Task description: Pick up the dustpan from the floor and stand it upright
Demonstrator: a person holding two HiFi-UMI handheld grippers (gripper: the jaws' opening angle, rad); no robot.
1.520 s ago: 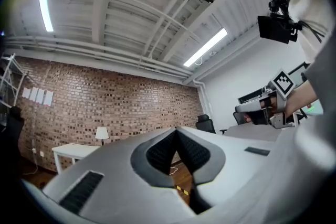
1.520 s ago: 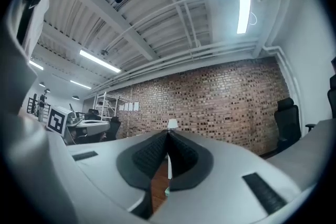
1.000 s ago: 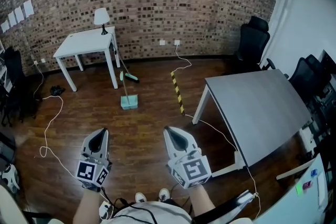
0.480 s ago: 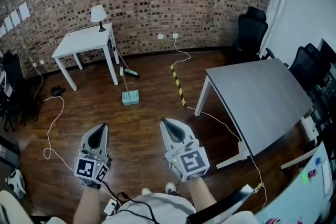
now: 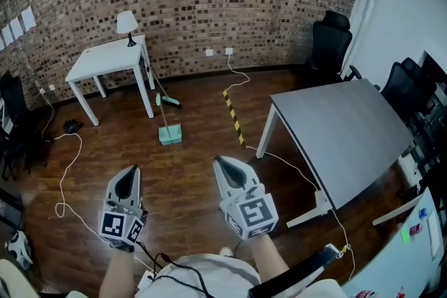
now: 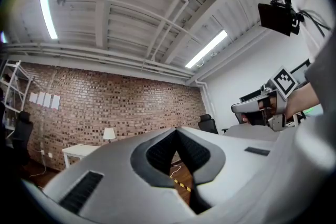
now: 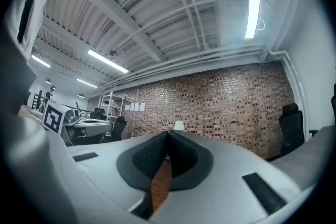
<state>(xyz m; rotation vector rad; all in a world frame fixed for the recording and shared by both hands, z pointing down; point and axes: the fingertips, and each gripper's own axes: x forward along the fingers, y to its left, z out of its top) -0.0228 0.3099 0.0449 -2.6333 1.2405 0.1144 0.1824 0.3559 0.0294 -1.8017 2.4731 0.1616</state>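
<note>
A teal dustpan (image 5: 170, 134) with a long thin handle rests on the wooden floor a little in front of the white table (image 5: 105, 59), far from both grippers. A teal broom (image 5: 168, 101) lies beside the table leg behind it. My left gripper (image 5: 128, 176) is held low at the bottom left of the head view, shut and empty. My right gripper (image 5: 228, 168) is beside it at the bottom centre, also shut with nothing between its jaws. In the left gripper view (image 6: 177, 131) and the right gripper view (image 7: 167, 135) the jaw tips meet and point slightly upward at the brick wall.
A large grey table (image 5: 342, 136) stands to the right, with black office chairs (image 5: 328, 45) behind it. White cables (image 5: 66, 171) snake across the floor at left and right. A yellow-black striped strip (image 5: 233, 116) lies on the floor. A lamp (image 5: 127, 24) sits on the white table.
The view has shifted slightly as the person stepped; the dustpan sits a little lower and more left in the picture. Both grippers stay shut and hold their places.
</note>
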